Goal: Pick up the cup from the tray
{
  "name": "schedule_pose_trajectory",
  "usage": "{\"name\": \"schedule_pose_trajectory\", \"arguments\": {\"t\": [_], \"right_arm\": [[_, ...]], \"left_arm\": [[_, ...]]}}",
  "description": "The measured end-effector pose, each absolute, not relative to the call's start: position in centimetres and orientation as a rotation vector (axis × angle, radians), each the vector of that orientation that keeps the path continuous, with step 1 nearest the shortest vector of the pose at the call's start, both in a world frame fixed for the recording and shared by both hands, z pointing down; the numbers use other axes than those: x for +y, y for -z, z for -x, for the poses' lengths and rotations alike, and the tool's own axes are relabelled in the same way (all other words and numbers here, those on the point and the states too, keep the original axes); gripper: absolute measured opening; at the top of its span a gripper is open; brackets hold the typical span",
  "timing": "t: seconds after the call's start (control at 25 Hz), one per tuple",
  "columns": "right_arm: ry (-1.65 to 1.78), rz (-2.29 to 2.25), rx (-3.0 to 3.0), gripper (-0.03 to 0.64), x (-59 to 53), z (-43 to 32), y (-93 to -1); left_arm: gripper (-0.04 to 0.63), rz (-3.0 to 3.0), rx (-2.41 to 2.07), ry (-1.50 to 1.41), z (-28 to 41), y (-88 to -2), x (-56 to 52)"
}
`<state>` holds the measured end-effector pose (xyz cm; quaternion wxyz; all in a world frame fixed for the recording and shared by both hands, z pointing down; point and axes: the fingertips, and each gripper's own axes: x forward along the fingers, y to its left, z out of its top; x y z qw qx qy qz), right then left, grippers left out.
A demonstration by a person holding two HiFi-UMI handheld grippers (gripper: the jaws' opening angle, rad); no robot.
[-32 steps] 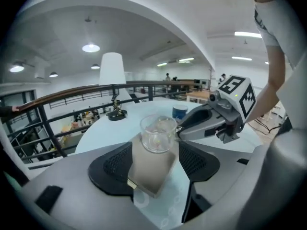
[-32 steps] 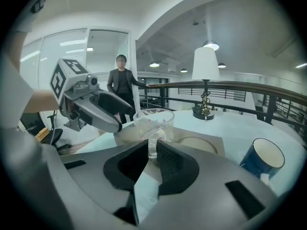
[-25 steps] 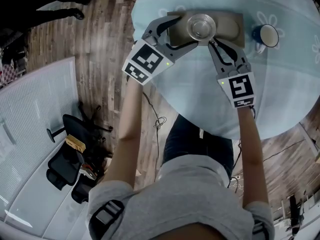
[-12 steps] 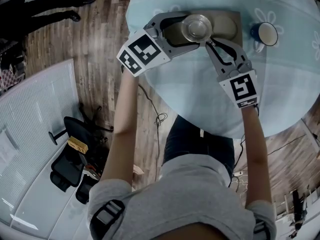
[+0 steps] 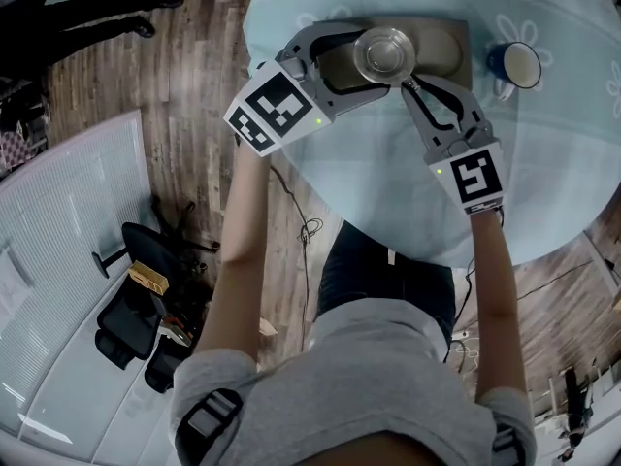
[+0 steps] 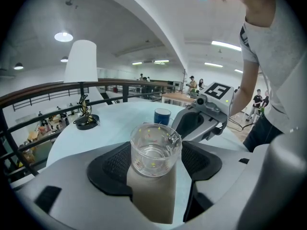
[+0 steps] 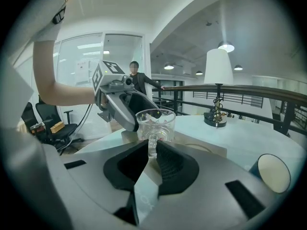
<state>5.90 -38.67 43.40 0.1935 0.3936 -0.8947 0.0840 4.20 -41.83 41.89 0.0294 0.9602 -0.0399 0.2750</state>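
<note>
My left gripper (image 6: 156, 152) has its fingers wide, flanking the cup (image 5: 385, 52), which stands on the tray (image 5: 441, 47). I cannot tell whether the pads press. My right gripper (image 7: 152, 147) has narrow fingers pinching the handle (image 7: 152, 140). The grasp looks made; next comes a steady, level lift.

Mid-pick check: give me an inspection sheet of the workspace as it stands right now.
Surface: round table, pale blue cloth.
Job's things: clear glass cup over tan rectangular tray.
Clutter: blue mug right of tray; white-shaded lamp.
Grippers: right hand-held gripper shut on cup's handle; left hand-held gripper jaws wide around cup, contact unclear.
Cables: black cable on floor.
Surroundings: wood floor, black office chair.
</note>
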Motion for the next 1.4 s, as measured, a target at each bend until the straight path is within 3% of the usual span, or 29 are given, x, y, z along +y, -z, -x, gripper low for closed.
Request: {"name": "schedule_pose_trajectory", "arguments": {"t": [0.36,1.4], "right_arm": [[-0.099,-1.045,-2.537,0.051,-35.2,-6.8,-40.9],[-0.425,-1.095,-2.347,0.051,-26.1,-16.6,-49.8]], "left_arm": [[0.331,-2.984,-0.143,-0.823,-5.4,-39.8,-38.1],[0.331,-2.844,-0.141,-0.902,-14.7,-48.2,-29.1]]}}
